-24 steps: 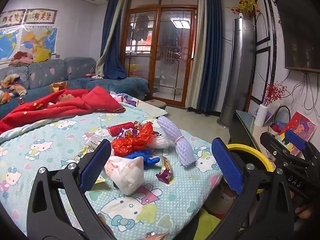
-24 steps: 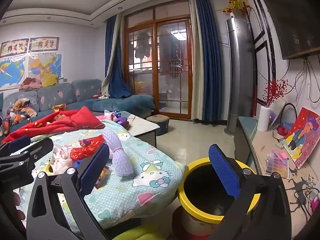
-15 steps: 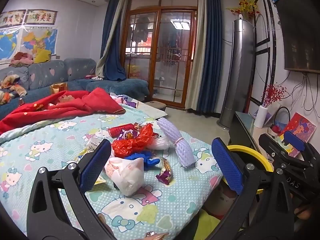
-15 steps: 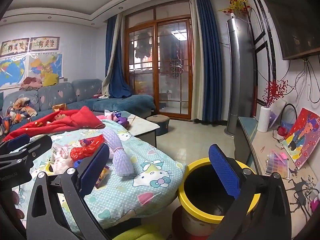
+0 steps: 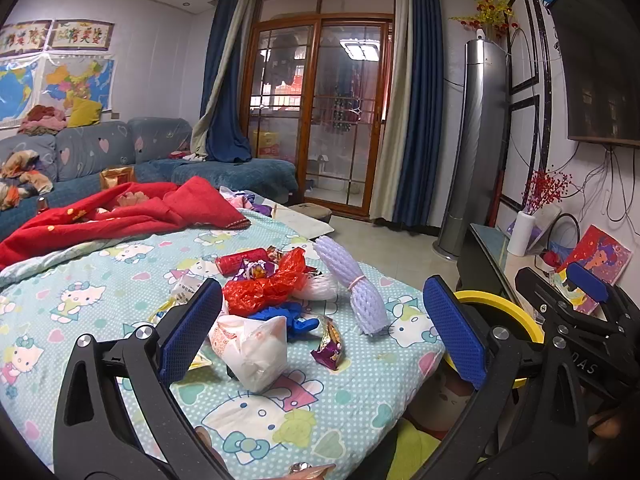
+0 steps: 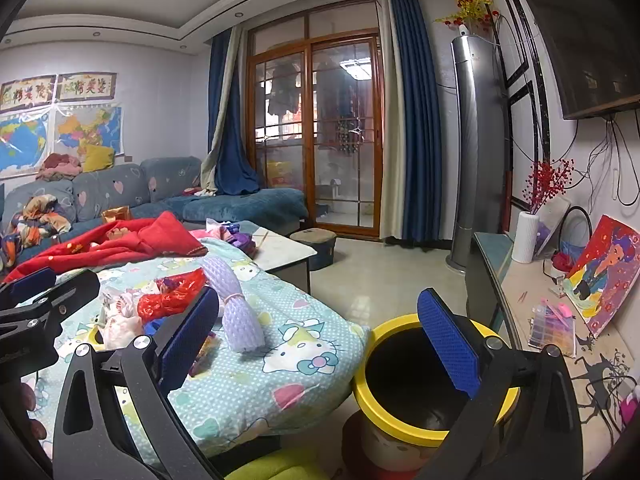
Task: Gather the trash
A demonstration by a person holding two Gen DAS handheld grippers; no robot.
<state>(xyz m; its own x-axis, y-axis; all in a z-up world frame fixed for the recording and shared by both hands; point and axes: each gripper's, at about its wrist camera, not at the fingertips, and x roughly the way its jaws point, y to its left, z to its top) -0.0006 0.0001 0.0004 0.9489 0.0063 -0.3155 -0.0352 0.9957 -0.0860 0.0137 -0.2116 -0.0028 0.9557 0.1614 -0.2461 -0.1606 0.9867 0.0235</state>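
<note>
Both grippers hang empty with their blue pads spread wide over a cartoon-print quilt (image 5: 120,280) strewn with litter, and nothing has yet gone into the yellow-rimmed bin (image 6: 400,420) that stands on the floor just off the quilt's near corner. The trash sits in a loose heap on the quilt, well short of that corner: a white crumpled bag (image 5: 256,348) nearest the camera, a purple snack wrapper (image 5: 330,346) just beside it, a blue scrap (image 5: 288,316) and a red plastic bag (image 5: 268,286) behind, a red can (image 5: 242,259) lying on its side at the far edge of the heap. A lilac foam net sleeve (image 5: 356,292), tied at its waist, lies on the bin side of the heap, its long axis running away from the viewer and slightly across the quilt. The left gripper (image 5: 320,328) faces the heap squarely, the white bag and wrapper lying straight ahead between its open fingers but clear of both pads. The right gripper (image 6: 320,340) hovers nearer the bin, whose dark mouth sits under its right-hand pad; the foam sleeve lies ahead and to the left of it. By that layout the left looks the nearer hand for the bag, the right for the sleeve
</note>
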